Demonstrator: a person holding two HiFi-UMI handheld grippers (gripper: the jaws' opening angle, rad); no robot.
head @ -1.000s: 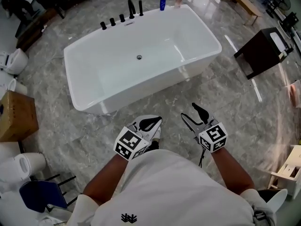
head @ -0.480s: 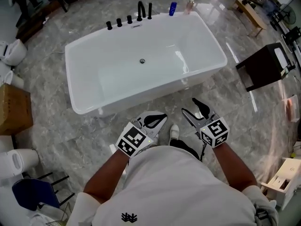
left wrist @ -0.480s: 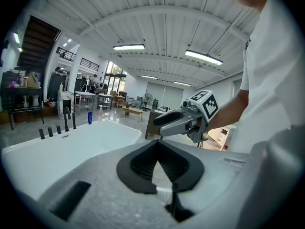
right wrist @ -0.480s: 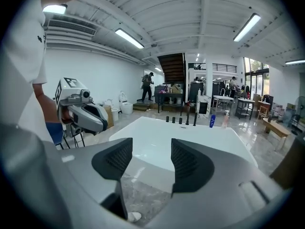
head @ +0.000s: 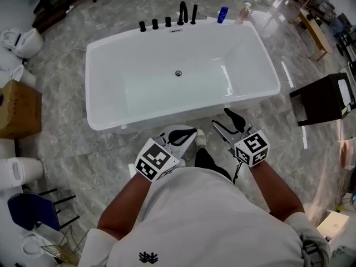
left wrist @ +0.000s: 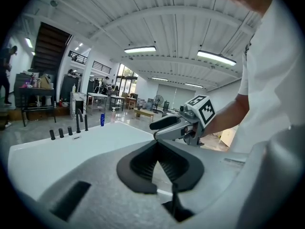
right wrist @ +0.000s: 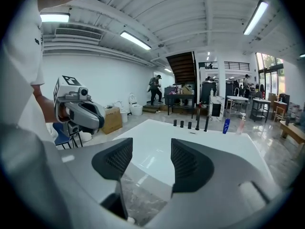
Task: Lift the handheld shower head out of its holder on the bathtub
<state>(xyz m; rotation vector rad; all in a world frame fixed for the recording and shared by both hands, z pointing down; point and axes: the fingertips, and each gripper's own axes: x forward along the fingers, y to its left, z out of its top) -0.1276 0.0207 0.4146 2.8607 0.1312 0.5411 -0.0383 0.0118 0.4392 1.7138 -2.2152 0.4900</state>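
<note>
Left gripper (head: 189, 134): jaws pressed together, nothing pinched. Right gripper (head: 221, 119): jaws spread, only the tub's white inside showing through the gap. Both are held close to the person's body, just short of the tub's near rim.

White bathtub (head: 150, 88) fills mid-frame on grey marble floor. Dark side table (head: 325, 99) stands off its right end; cardboard box (head: 19, 102) off its left.

Black fixtures line the far rim: three knobs (head: 154, 24), curved spout (head: 182, 11), then the handheld shower head (head: 194, 13) standing upright in its holder, well apart from both grippers. Blue bottle (head: 222, 14) stands near it, to the right. Drain (head: 178, 73) sits mid-floor of the tub.
</note>
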